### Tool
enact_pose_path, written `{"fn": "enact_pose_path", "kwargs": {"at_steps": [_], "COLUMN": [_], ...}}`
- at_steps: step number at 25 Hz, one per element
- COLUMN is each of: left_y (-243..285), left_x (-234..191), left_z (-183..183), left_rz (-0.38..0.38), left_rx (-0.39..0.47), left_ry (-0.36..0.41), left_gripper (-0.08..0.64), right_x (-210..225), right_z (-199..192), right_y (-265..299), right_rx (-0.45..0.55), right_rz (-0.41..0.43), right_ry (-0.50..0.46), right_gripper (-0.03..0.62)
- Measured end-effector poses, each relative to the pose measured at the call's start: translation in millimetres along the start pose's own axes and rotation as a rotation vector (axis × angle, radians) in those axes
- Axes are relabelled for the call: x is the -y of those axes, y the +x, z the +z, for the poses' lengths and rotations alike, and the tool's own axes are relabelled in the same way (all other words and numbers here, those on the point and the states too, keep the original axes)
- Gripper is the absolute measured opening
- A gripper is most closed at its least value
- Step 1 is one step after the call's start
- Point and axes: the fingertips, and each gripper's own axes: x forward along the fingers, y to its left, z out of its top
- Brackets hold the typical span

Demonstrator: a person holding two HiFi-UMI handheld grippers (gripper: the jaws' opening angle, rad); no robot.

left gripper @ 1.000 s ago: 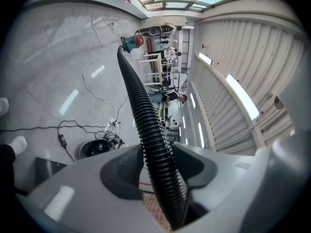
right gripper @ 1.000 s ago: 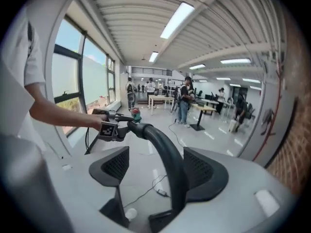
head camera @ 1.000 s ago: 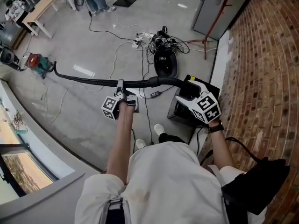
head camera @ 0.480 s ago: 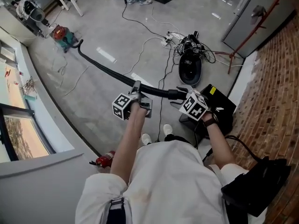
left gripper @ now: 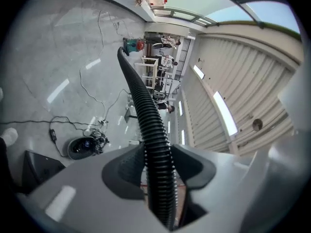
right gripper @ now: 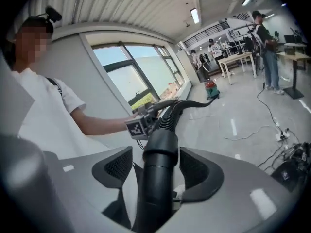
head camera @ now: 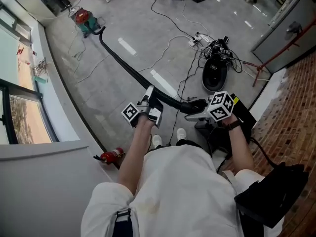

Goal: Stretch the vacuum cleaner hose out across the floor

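A black ribbed vacuum hose [head camera: 126, 63] runs from the red and green vacuum cleaner [head camera: 85, 19] at the far left down to me, lifted off the floor. My left gripper [head camera: 149, 97] is shut on the ribbed part [left gripper: 146, 110], which passes straight between its jaws. A short way to its right, my right gripper [head camera: 193, 110] has the hose's smooth black end cuff [right gripper: 163, 140] between its jaws, which are closing on it. The right gripper view shows the left gripper on the hose ahead and the vacuum cleaner [right gripper: 210, 88] far off.
A round black device [head camera: 215, 73] with tangled cables and a power strip [head camera: 197, 39] lies ahead on the right. A black case [head camera: 242, 115] sits by the brick wall [head camera: 296, 107]. A window ledge [head camera: 54, 83] runs along the left, with a red canister [head camera: 109, 156] at its foot. People stand far off.
The head view has swung left, so the hose now runs diagonally up to the vacuum cleaner. The right gripper has come closer to the left one. Both still have the hose.
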Motion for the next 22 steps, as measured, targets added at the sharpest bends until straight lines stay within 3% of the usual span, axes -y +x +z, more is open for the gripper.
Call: {"fn": "enact_pose_path", "kwargs": {"at_steps": [2, 4, 6, 7, 10, 14, 16, 19, 22], "left_y": [4, 11, 19, 23, 36, 40, 40, 41, 45], "left_x": [12, 28, 35, 35, 18, -30, -55, -81, -81], "left_z": [-4, -5, -3, -2, -5, -24, -35, -48, -38], "left_rz": [-0.149, -0.281, -0.34, -0.339, -0.262, -0.104, -0.032, 0.104, 0.139], "left_rx": [-0.025, -0.039, -0.04, -0.041, -0.089, -0.189, -0.231, -0.303, -0.25], "left_ry": [-0.091, -0.129, -0.117, -0.099, -0.041, -0.024, -0.002, 0.094, 0.054], "left_gripper": [0.175, 0.175, 0.173, 0.175, 0.181, 0.203, 0.214, 0.316, 0.403], "right_x": [-6, -12, -15, -12, 5, 21, 23, 26, 30], "right_z": [6, 5, 2, 0, -7, -21, -32, -45, -39], "right_y": [0, 7, 16, 18, 12, -5, -16, -33, -44], "right_rx": [-0.005, -0.043, -0.077, -0.088, -0.134, -0.343, -0.436, -0.495, -0.469], "right_rz": [0.05, 0.108, 0.122, 0.09, -0.132, -0.446, -0.533, -0.616, -0.669], "right_ry": [0.01, 0.037, 0.055, 0.049, -0.025, -0.237, -0.325, -0.373, -0.373], "right_gripper": [0.256, 0.255, 0.256, 0.247, 0.224, 0.219, 0.219, 0.219, 0.219]}}
